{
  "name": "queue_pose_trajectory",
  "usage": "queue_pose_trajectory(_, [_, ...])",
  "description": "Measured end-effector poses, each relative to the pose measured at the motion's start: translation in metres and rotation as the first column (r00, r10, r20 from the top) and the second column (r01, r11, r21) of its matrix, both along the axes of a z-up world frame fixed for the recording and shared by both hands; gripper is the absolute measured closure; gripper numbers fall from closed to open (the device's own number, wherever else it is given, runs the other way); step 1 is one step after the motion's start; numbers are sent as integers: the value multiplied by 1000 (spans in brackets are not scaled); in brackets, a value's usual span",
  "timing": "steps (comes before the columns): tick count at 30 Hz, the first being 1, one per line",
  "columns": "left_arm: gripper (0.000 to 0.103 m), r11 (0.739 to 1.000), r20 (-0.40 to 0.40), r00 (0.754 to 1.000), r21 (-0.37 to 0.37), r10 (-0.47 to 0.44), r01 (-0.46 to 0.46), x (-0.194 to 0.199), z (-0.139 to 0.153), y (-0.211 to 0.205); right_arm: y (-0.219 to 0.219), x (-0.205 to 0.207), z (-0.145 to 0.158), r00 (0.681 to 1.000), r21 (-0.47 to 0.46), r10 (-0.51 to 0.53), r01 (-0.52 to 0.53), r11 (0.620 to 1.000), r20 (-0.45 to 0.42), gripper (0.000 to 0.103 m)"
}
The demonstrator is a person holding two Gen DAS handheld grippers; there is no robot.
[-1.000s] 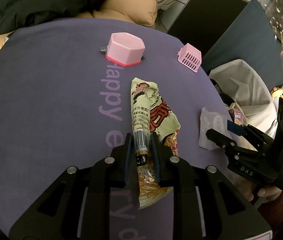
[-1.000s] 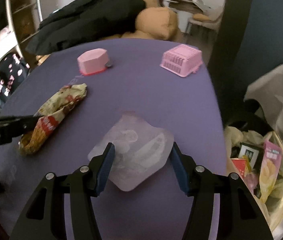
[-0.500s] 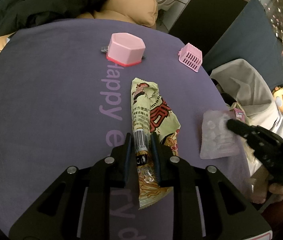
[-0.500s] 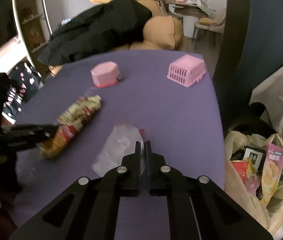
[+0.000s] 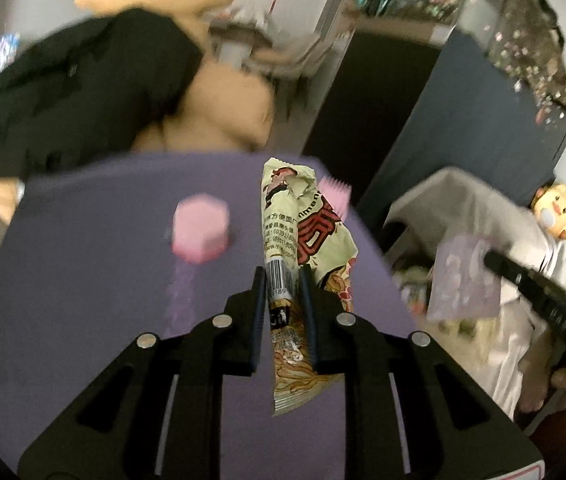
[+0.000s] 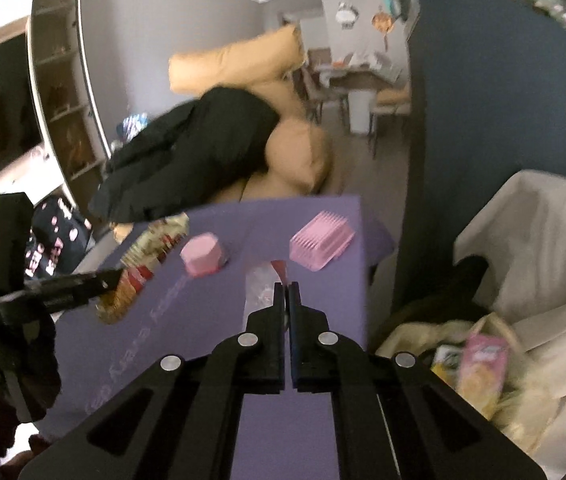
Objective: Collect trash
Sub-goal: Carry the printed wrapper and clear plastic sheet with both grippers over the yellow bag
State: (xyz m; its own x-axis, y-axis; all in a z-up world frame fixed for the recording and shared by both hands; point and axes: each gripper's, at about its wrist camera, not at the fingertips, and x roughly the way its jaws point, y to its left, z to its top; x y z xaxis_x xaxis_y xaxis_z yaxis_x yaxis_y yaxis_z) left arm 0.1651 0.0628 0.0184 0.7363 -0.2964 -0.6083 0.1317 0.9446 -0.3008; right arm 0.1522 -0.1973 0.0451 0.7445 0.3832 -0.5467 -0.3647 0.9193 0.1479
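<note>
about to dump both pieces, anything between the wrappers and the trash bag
Nothing visible does. The noodle wrapper is clamped in the left gripper and the clear wrapper in the right gripper, both lifted off the purple table. The open trash bag sits beside the table's right edge.

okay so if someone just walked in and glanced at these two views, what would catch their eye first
Probably the crumpled noodle wrapper, pinched in the left gripper above the purple table. Next, the clear plastic packet held by the shut right gripper, off the table's right edge. Then the trash bag full of wrappers, low on the right beside the table.
</note>
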Motion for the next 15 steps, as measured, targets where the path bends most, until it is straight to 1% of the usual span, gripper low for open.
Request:
queue_pose_trajectory(1, [87,1000,30,1000,-3,-2,2,3,13,-9,-7,-1,4,1000,2,-9,9,1000,12,99])
queue_pose_trajectory(4, [87,1000,88,996,-13,-16,17,14,39,-34,-38,-4,19,997,6,-56,56,998,51,99])
queue_pose_trajectory(8, [87,997,136,988,-19,-68,72,26,60,-76,-79,-11,31,988,10,-130,130,991,86,99])
queue_pose_trajectory(12, [87,984,128,977,-37,-169,175,35,56,-128,-122,-21,38,970,8,-216,216,976,116,99])
queue_pose_trajectory(15, [87,964,90,962,-50,-257,262,43,39,-169,-152,-28,37,953,12,-276,277,961,121,99])
